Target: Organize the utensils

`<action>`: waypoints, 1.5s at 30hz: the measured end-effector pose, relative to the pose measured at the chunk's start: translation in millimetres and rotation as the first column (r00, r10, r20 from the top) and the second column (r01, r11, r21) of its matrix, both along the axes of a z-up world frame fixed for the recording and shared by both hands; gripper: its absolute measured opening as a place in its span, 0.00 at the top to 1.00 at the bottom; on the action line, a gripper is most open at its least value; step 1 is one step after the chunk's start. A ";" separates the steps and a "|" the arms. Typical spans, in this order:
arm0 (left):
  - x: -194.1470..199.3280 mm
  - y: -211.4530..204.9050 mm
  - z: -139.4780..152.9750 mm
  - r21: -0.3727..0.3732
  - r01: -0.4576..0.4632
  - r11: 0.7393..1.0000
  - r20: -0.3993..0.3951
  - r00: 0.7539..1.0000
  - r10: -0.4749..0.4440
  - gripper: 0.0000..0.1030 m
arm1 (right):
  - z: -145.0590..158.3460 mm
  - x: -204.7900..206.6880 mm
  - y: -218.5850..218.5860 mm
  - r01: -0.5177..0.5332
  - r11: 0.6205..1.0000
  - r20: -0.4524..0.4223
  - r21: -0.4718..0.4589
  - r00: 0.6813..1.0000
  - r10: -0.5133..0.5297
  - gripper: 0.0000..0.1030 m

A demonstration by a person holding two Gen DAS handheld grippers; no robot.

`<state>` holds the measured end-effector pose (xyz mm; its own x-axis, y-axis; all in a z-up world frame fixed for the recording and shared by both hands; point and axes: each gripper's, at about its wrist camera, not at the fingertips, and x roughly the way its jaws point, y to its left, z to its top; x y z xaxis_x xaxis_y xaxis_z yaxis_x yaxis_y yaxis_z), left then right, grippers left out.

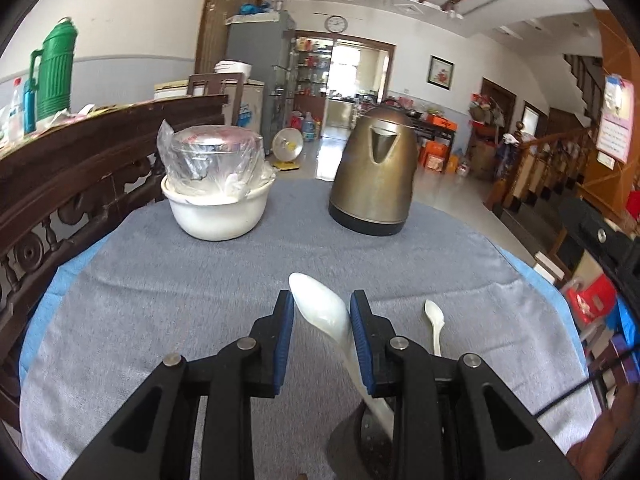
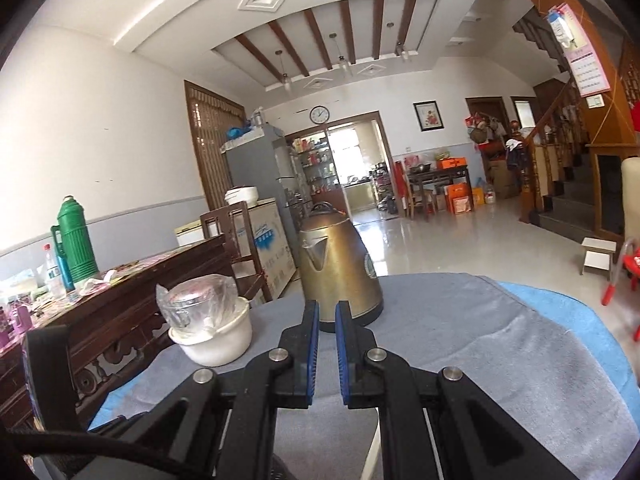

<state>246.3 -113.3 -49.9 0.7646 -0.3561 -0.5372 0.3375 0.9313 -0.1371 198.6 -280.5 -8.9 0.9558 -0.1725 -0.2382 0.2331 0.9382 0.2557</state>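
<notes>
Left gripper (image 1: pixel 322 308): closed on white spoon (image 1: pixel 320 304), lower centre.
Right gripper (image 2: pixel 327 320): closed, seemingly empty.
Advice: spoon is best carried level toward bowl (image 1: pixel 216 216), upper left.

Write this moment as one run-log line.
left gripper: holds large white ceramic spoon | right gripper: shut, empty | small white spoon: on grey cloth

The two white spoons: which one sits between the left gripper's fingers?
The larger spoon, between the left gripper's blue pads. The smaller spoon lies apart on the grey cloth, to its right.

Home: fridge (image 2: pixel 256 168), staircase (image 2: pixel 568 200), kettle (image 1: pixel 374 172).
</notes>
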 end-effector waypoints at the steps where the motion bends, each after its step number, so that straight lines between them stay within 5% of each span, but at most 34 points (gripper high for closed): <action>1: -3.1 0.3 -0.2 0.012 0.010 1.000 0.010 1.000 -0.010 0.70 | 1.5 -2.5 -3.0 0.000 1.000 0.002 -0.003 1.000 0.000 0.91; 3: -6.1 -1.0 -2.5 0.036 0.037 0.999 0.009 0.999 -0.037 0.70 | 1.5 -2.7 -13.2 0.006 1.000 -0.012 0.016 1.000 -0.006 0.91; 7: -6.4 -5.1 -7.3 0.055 0.075 0.996 -0.021 0.997 -0.074 0.70 | -12.7 15.4 -49.2 -0.038 0.979 -0.144 0.201 0.987 0.068 0.89; 12: -10.0 -4.1 -4.0 0.052 0.126 0.991 -0.034 0.992 -0.124 0.70 | -47.7 63.4 -82.2 -0.018 0.937 -0.378 0.348 0.912 0.158 0.76; 16: -17.8 17.0 3.2 0.008 0.152 0.988 -0.041 0.988 -0.151 0.70 | -78.4 101.6 -97.4 0.019 0.905 -0.480 0.425 0.853 0.207 0.60; 17: -20.1 25.7 4.3 -0.008 0.150 0.989 -0.043 0.988 -0.151 0.70 | -84.6 110.1 -98.4 0.026 0.904 -0.498 0.427 0.841 0.211 0.42; 18: -22.6 35.7 4.9 -0.022 0.145 0.989 -0.044 0.988 -0.145 0.65 | -91.2 119.3 -99.4 0.038 0.906 -0.520 0.422 0.828 0.208 0.34; 20: -26.7 63.4 1.2 -0.035 0.105 0.994 -0.060 0.993 -0.107 0.53 | -101.2 136.7 -97.3 0.050 0.912 -0.560 0.408 0.802 0.207 0.34; 23: -30.8 98.2 -10.6 -0.039 0.039 0.998 -0.099 0.994 -0.042 0.52 | -116.3 157.1 -92.4 0.066 0.930 -0.643 0.361 0.740 0.197 0.37; 27: -24.1 124.3 -30.5 -0.009 -0.021 1.000 -0.162 0.987 0.020 0.52 | -138.5 180.8 -86.4 0.068 0.961 -0.759 0.267 0.629 0.166 0.66; 32: -3.7 114.4 -43.9 0.083 0.019 0.996 -0.221 0.975 0.000 0.52 | -142.8 182.0 -72.9 0.006 0.990 -0.793 0.143 0.600 0.111 0.71; 37: 19.1 88.0 -49.7 0.107 0.088 0.990 -0.288 0.956 -0.054 0.52 | -140.2 157.3 -82.0 -0.008 0.987 -0.749 0.159 0.651 0.126 0.71; 39: 24.8 83.1 -48.0 0.090 0.085 0.992 -0.303 0.951 -0.054 0.52 | -126.5 140.6 -88.3 0.002 0.981 -0.686 0.194 0.715 0.135 0.71; 42: 32.7 71.7 -47.9 0.058 0.105 0.993 -0.328 0.941 -0.081 0.52 | -84.0 101.8 -90.4 -0.060 0.970 -0.486 0.234 0.857 0.170 0.71; 45: 48.1 56.7 -57.1 -0.007 0.161 0.987 -0.415 0.898 -0.149 0.52 | -45.2 65.6 -83.2 -0.107 0.970 -0.296 0.216 0.940 0.169 0.71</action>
